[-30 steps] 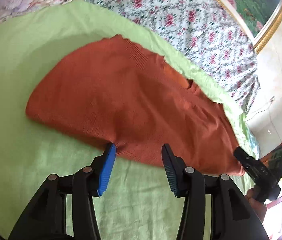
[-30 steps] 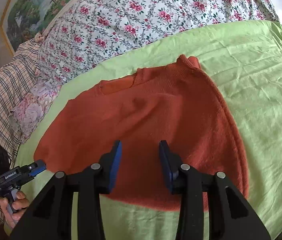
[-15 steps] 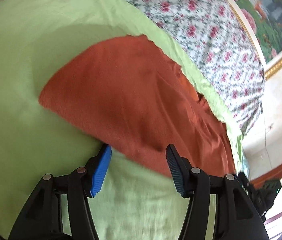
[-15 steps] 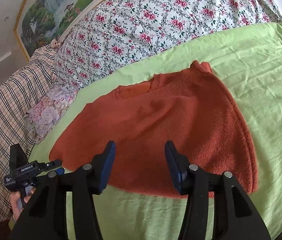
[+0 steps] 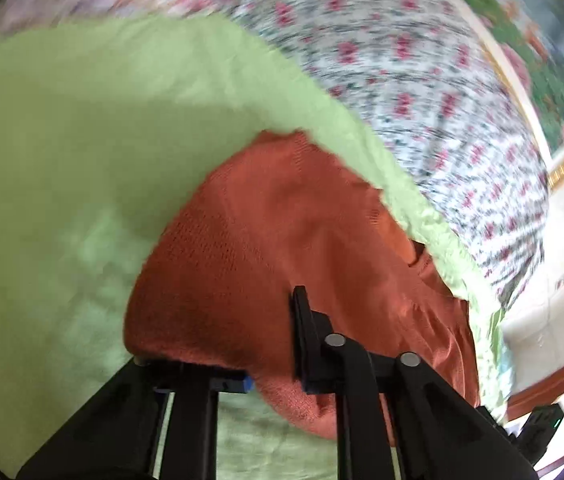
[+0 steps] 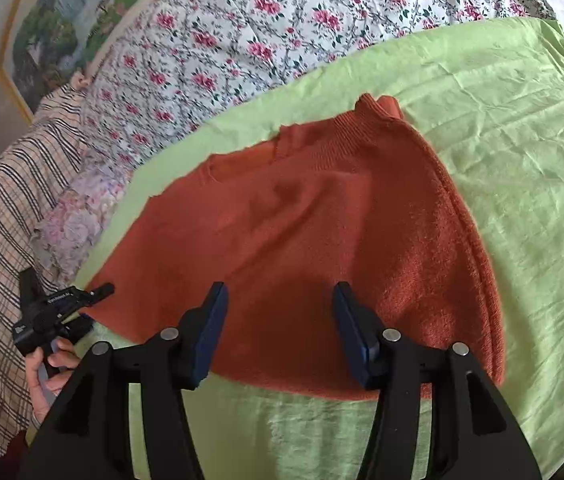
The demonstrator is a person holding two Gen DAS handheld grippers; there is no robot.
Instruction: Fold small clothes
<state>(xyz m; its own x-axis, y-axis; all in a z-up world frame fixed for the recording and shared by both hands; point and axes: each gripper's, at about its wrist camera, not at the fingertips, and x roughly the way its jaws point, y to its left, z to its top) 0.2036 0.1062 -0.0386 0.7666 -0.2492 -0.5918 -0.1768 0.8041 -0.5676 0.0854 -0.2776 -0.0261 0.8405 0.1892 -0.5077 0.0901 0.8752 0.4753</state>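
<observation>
I have just been closing my left claw (image 5: 278,344) on the near corner of the orange sweater (image 6: 302,232) lying on the green sheet (image 6: 522,160), to lift it for folding, while my right claw (image 6: 278,328) has been opening and hangs apart, empty, over its hem

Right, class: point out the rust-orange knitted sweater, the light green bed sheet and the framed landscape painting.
Rust-orange knitted sweater (image 6: 306,216): right wrist view, middle of its body.
Light green bed sheet (image 6: 522,128): right wrist view, bare wrinkled part right of the sweater.
Framed landscape painting (image 6: 62,20): right wrist view, painted area.
</observation>
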